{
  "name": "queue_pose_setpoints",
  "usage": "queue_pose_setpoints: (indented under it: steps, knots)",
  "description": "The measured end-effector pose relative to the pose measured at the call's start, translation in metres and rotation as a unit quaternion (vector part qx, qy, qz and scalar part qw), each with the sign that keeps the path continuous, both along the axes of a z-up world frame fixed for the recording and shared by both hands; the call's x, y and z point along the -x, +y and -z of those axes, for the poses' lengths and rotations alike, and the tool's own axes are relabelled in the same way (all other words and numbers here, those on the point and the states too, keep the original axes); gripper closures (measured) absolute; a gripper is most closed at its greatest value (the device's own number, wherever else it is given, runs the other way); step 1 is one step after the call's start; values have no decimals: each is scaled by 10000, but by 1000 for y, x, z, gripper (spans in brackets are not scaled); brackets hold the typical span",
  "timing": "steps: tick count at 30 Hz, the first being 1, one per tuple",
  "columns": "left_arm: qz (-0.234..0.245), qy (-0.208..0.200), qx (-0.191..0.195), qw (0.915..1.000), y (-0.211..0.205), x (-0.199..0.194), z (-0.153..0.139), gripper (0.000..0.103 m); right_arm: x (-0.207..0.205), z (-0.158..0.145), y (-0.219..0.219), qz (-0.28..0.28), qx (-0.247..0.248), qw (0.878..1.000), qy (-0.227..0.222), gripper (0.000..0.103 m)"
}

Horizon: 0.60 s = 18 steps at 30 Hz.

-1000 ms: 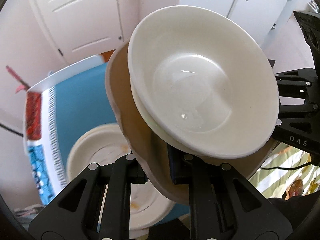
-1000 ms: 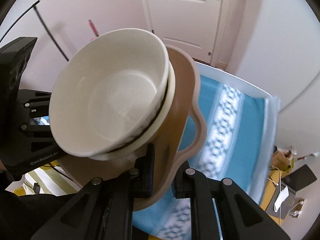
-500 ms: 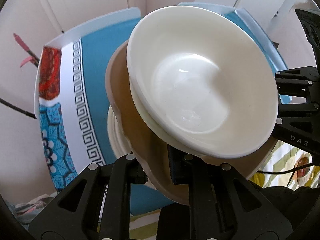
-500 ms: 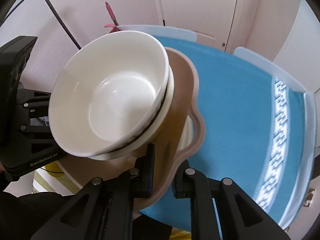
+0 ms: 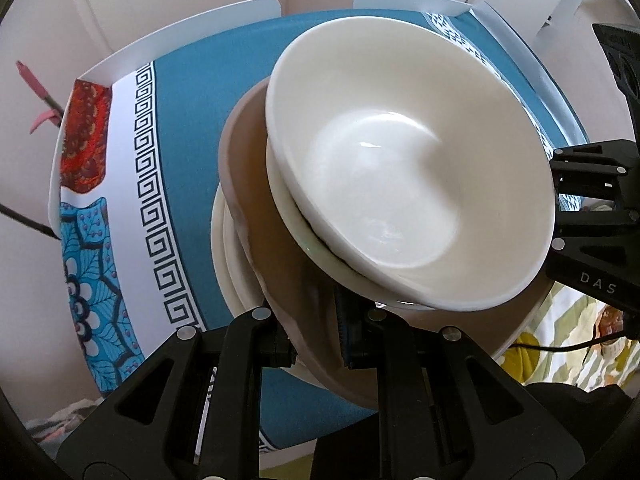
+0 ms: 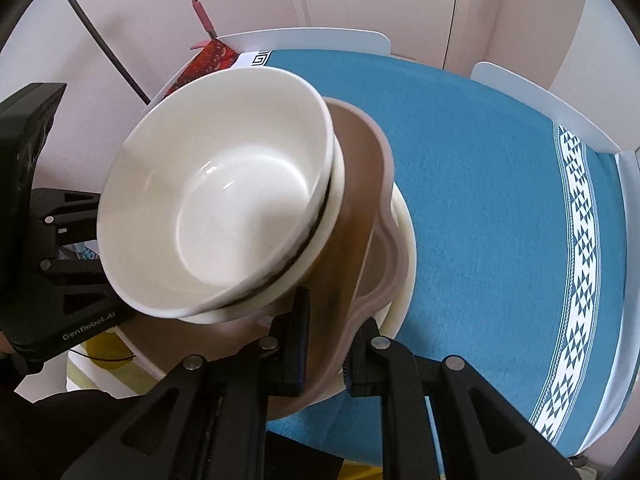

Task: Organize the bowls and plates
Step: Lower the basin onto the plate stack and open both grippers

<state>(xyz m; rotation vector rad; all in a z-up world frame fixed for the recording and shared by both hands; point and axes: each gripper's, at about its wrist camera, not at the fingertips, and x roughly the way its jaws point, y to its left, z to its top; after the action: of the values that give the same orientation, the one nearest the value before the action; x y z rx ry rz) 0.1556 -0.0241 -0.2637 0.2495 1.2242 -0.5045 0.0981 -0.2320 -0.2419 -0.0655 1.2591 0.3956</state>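
- The left gripper [image 5: 318, 344] and right gripper [image 6: 326, 354] are each pinching opposite rims of a tan plate [image 5: 256, 200], holding it just over a cream plate [image 5: 226, 264] on the blue-clothed worktop [image 6: 480, 160].
- Two nested white bowls [image 5: 400, 184] are riding on it.
- Risk: the plate is looking tilted, so the bowls may slide off, or knock the cream plate, if one side is lowered or released first.

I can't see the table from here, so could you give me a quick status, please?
Left gripper and right gripper shut on brown plate rim. Two nested white bowls ride on it. Cream plate directly beneath; nothing obstructing.
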Motion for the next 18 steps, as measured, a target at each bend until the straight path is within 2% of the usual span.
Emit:
queue_pose_setpoints:
  steps: [7, 11, 17, 18]
  knots:
    - [151, 81, -234, 9996, -5, -4, 2, 90, -4, 1, 0, 104, -45, 9998, 190, 90]
    - [188, 326, -327, 9988, -9, -8, 3, 86, -10, 2, 1, 125, -10, 9993, 360, 90]
    - [290, 861, -256, 9955, -10, -16, 4, 73, -21, 2, 2, 10, 29, 9974, 721, 89]
    - [340, 904, -242, 9950, -11, -16, 3, 68, -23, 1, 2, 11, 30, 9970, 772, 89]
